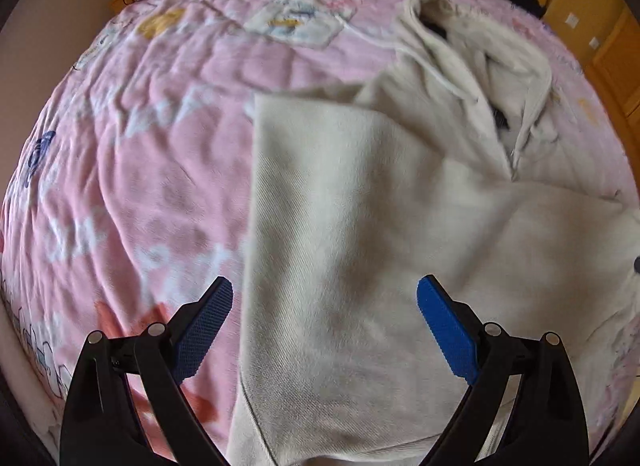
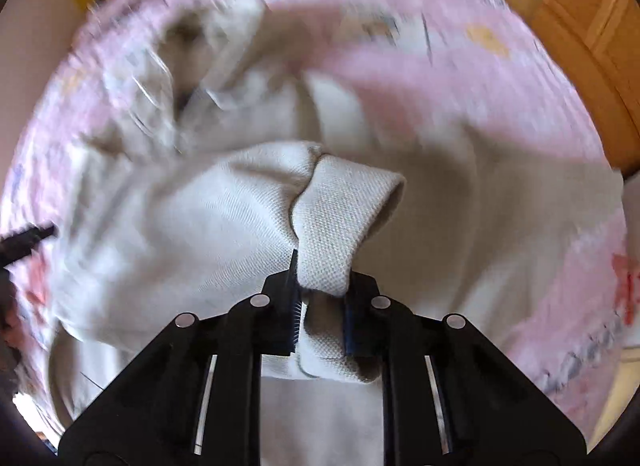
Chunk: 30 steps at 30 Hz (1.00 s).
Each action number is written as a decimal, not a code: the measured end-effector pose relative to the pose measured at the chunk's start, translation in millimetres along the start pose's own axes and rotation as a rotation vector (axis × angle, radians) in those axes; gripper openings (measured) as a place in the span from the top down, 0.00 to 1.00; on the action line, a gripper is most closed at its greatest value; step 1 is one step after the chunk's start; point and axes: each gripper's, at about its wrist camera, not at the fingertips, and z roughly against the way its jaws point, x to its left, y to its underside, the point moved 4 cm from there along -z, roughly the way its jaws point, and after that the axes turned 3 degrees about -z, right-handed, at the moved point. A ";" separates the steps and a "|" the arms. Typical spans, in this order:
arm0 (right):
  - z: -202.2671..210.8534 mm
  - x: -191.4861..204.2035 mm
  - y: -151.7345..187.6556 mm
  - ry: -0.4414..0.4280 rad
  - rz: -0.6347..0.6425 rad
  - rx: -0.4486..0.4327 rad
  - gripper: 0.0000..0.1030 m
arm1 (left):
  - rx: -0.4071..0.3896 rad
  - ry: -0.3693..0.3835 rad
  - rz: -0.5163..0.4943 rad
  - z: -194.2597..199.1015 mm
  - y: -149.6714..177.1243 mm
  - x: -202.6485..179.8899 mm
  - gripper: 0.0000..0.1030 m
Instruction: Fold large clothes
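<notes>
Right tongs [image 2: 320, 298] are pinching the soft, floppy cream hoodie [image 1: 340, 205] by its thick ribbed cuff [image 2: 340, 217] at twelve o'clock, while left tongs [image 1: 325, 298] are hovering wide apart.

bedspread [image 1: 152, 169] left of hoodie [image 1: 340, 225]: open | hood [image 1: 460, 49] bunched, possibly obstructing

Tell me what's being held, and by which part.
The right hand-held gripper pinches the cream hoodie by its sleeve cuff; the left hand-held gripper holds nothing.
</notes>
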 end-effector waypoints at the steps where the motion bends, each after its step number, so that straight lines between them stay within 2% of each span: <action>1: -12.6 1.5 6.7 0.015 -0.001 0.037 0.85 | 0.028 -0.001 0.010 -9.4 2.6 -1.7 0.12; 2: -23.3 -2.1 16.0 0.045 0.006 0.068 0.85 | 0.048 0.003 0.020 -15.8 4.0 -1.8 0.12; 5: -45.7 -4.3 34.3 0.081 0.020 0.084 0.85 | 0.106 0.001 0.039 -35.1 12.1 -2.2 0.12; 8: -58.3 -8.0 38.4 0.095 -0.024 0.082 0.84 | 0.127 -0.019 -0.002 -43.5 22.7 -9.8 0.12; 10: -62.1 -8.1 37.2 0.101 -0.043 0.061 0.75 | 0.108 -0.061 -0.053 -44.7 28.3 -16.8 0.10; 12: -65.7 -11.0 40.2 0.091 -0.038 0.040 0.73 | 0.085 -0.121 -0.100 -50.3 34.9 -24.5 0.08; 15: -65.3 -16.2 41.6 0.041 -0.062 0.039 0.68 | 0.070 -0.170 -0.124 -54.2 36.3 -32.8 0.07; 18: -60.8 -27.9 41.5 0.039 -0.084 0.052 0.51 | 0.103 -0.170 -0.114 -56.7 33.4 -36.1 0.07; 19: -59.3 -28.9 39.1 0.021 -0.095 0.055 0.50 | 0.119 -0.168 -0.113 -55.6 31.3 -36.6 0.07; 20: -55.7 -35.5 39.2 0.024 -0.112 0.055 0.45 | 0.132 -0.170 -0.115 -53.5 29.5 -36.5 0.07; 21: -53.9 -39.4 38.0 0.036 -0.122 0.054 0.35 | 0.147 -0.179 -0.122 -50.5 26.3 -36.5 0.07; 24: -42.1 -51.2 41.1 0.010 -0.155 0.054 0.34 | 0.151 -0.178 -0.140 -32.2 10.1 -40.9 0.07; 27: -32.0 -52.5 43.0 0.025 -0.132 0.027 0.31 | 0.108 -0.176 -0.146 -3.3 -7.7 -44.3 0.07; 30: -24.2 -51.0 40.7 0.029 -0.129 -0.059 0.30 | 0.062 -0.144 -0.140 12.4 -25.9 -57.7 0.07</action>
